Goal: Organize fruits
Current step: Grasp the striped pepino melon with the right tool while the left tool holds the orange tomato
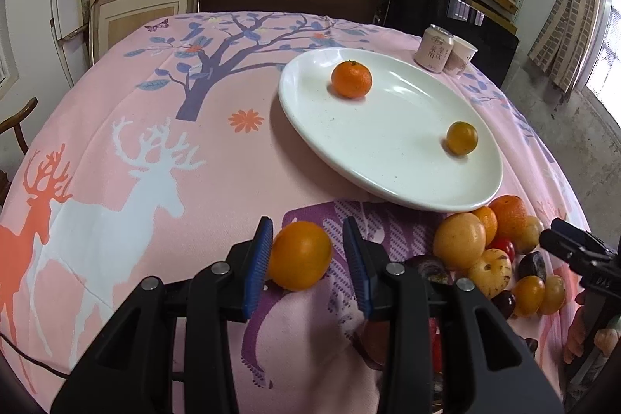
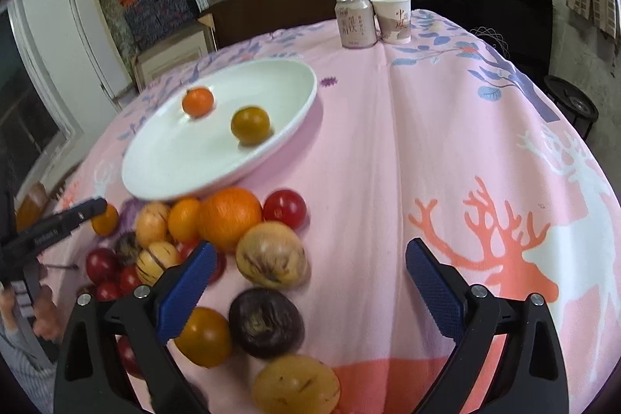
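Squeezing its round, smooth orange fruit [image 1: 299,256] by the middle, the left tool [image 1: 306,258] grips gently; the right tool [image 2: 306,282] gapes wide, holding nothing.

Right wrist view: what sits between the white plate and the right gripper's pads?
The fruit pile lies between the white plate and the right gripper, seen in the right wrist view.

Left gripper [image 1: 307,251] around an orange tomato [image 1: 299,255], seemingly pinched, above pink deer-print tablecloth [image 1: 155,150]; white plate [image 1: 388,158] beyond holding tangerine [image 1: 351,79] and small orange fruit [image 1: 461,137].
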{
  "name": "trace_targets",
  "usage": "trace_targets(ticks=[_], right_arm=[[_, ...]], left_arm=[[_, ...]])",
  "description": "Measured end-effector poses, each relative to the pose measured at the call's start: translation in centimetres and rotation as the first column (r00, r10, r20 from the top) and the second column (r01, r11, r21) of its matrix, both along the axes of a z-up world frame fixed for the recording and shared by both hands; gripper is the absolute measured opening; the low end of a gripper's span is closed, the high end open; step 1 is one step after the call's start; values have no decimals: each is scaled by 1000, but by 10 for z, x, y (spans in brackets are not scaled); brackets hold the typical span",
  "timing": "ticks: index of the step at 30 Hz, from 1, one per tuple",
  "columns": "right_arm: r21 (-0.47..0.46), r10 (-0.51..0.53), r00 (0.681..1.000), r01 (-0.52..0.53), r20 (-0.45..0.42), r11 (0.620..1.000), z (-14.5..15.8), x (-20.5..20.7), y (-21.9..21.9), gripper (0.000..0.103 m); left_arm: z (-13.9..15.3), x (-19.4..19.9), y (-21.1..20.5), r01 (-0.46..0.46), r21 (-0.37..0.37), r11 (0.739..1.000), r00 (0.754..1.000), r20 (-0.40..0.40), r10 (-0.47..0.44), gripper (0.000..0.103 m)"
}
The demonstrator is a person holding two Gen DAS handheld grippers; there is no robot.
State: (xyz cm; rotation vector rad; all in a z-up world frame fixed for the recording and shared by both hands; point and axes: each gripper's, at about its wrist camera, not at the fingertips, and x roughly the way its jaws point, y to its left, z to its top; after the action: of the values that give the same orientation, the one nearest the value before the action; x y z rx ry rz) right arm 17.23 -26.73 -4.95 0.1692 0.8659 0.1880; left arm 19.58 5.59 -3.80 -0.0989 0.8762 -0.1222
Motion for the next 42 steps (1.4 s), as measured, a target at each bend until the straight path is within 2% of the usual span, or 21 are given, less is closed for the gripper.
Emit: trace_targets(ticks=[4, 8, 13, 16, 22, 24, 26, 28, 30, 34, 37, 42], right_arm=[[-13, -4, 1000, 4, -19, 1000, -4, 2, 0, 99], [-24, -7, 1000, 6, -30, 1000, -7, 3, 1, 99], [-26, -5, 999, 4, -43, 1000, -9, 6, 2, 99], [-12, -26, 999, 26, -42, 1000, -9, 6, -5, 99], [5, -199, 980, 199, 17, 980, 3, 1, -41, 99], [43, -190, 982, 189, 14, 981, 2, 1, -44, 99], [24, -156, 988, 155, 17, 988, 2, 3, -37, 99], [-19, -115, 993, 116, 26, 993, 1, 4, -25, 96], [-40, -111, 993, 113, 32, 993, 1, 5, -21, 88], [-40, -98, 995, 99, 24, 994, -1, 10, -21, 84], [-101, -53, 998, 58, 42, 993, -1, 11, -7, 80], [-100, 12, 999, -8, 40, 995, -3, 12, 6, 57]], left_arm=[[-6, -1, 3, -15, 11, 1000, 1000, -18, 16, 37], [-20, 0, 10, -39, -2, 999, 996, -83, 38, 36], [-19, 2, 14, -53, -14, 999, 996, -76, 52, 37], [-19, 2, 10, -49, 10, 999, 996, -70, 50, 37], [-19, 2, 8, -47, 15, 999, 996, -71, 48, 37], [-19, 2, 8, -46, 18, 999, 996, -70, 47, 37], [-19, 2, 8, -46, 18, 999, 996, -70, 47, 37], [-19, 2, 8, -46, 19, 999, 996, -70, 47, 37], [-19, 2, 8, -46, 22, 999, 997, -69, 47, 37], [-18, 3, 7, -45, 34, 998, 997, -66, 47, 37], [-19, 3, 6, -44, 39, 998, 997, -65, 46, 37], [-20, 2, 5, -43, 49, 998, 997, -63, 46, 37]])
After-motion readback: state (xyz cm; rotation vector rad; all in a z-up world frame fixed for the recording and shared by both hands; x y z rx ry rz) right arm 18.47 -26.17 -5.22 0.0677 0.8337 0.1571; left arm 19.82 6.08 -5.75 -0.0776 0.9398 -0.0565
